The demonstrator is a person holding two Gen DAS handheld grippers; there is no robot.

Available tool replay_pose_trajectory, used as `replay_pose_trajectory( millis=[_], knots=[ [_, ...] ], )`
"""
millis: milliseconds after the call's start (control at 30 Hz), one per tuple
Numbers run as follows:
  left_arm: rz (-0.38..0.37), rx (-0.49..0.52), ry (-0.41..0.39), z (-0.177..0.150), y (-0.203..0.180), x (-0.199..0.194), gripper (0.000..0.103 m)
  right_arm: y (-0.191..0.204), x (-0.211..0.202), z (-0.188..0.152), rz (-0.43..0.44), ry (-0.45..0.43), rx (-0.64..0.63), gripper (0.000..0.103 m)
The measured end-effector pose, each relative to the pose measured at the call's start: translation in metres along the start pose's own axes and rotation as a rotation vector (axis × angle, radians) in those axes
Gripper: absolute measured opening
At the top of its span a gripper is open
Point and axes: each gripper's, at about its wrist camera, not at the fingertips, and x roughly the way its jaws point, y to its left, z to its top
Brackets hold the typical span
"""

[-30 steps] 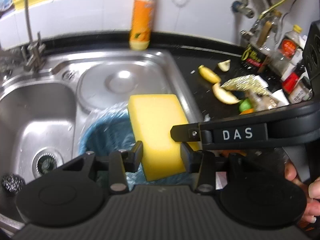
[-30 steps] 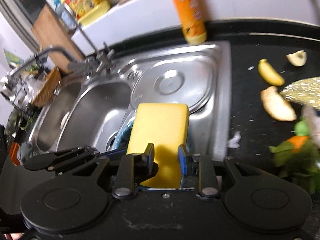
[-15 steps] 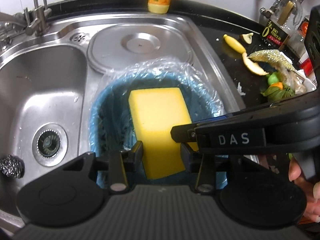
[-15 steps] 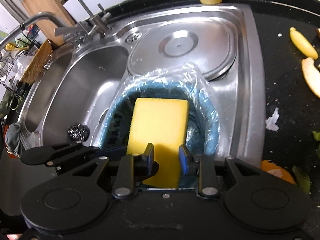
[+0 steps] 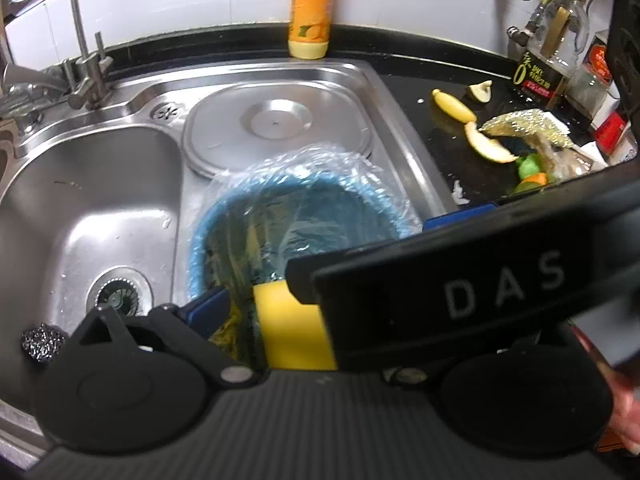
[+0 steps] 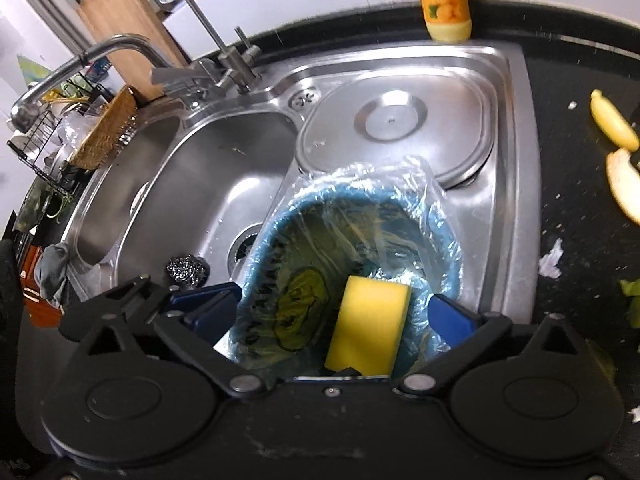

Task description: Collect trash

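A yellow sponge (image 5: 288, 328) (image 6: 368, 324) stands on end inside the blue bin (image 5: 224, 216) (image 6: 280, 220), which is lined with a clear bag and sits in the sink. Both grippers hang over the bin's near rim with their jaws opening. My left gripper (image 5: 320, 312) is open, its right finger hidden behind the right gripper's black body. My right gripper (image 6: 332, 316) is open too; the sponge is between its blue pads (image 6: 208, 312) but touches neither. Fruit peels (image 5: 488, 146) (image 6: 624, 184), a gold scourer (image 5: 520, 126) and green scraps (image 5: 528, 168) lie on the black counter.
A steel-wool ball (image 5: 42, 340) (image 6: 188, 270) lies in the sink basin (image 5: 80, 208). A steel lid (image 5: 276, 124) covers the back well. An orange bottle (image 5: 312, 12), the tap (image 5: 86, 60) and bottles (image 5: 552, 64) stand behind. A paper scrap (image 6: 552, 262) is on the counter.
Both grippers' jaws have swung wide open and let go of the sponge. It has dropped from above the bin down inside it.
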Motion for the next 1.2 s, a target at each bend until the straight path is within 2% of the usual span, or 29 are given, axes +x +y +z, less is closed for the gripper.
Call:
replay_pose_trajectory(
  millis=[233, 500, 700, 967, 1200],
  knots=[
    [-0.023, 0.051, -0.027, 0.011, -0.03, -0.009, 0.103, -0.016, -0.034, -0.003, -0.019, -0.074, -0.003, 0.103],
    [-0.075, 0.116, -0.061, 0.032, -0.087, -0.014, 0.103, -0.061, -0.085, -0.012, -0.065, -0.157, 0.061, 0.103],
    [-0.137, 0.175, -0.081, 0.043, -0.144, -0.015, 0.103, -0.112, -0.134, -0.028, -0.107, -0.232, 0.137, 0.103],
    [-0.167, 0.244, -0.105, 0.051, -0.209, -0.008, 0.103, -0.196, -0.201, -0.065, -0.212, -0.355, 0.307, 0.103],
    [-0.165, 0.283, -0.106, 0.058, -0.246, 0.004, 0.103, -0.267, -0.223, -0.102, -0.258, -0.376, 0.482, 0.103]
  ],
)
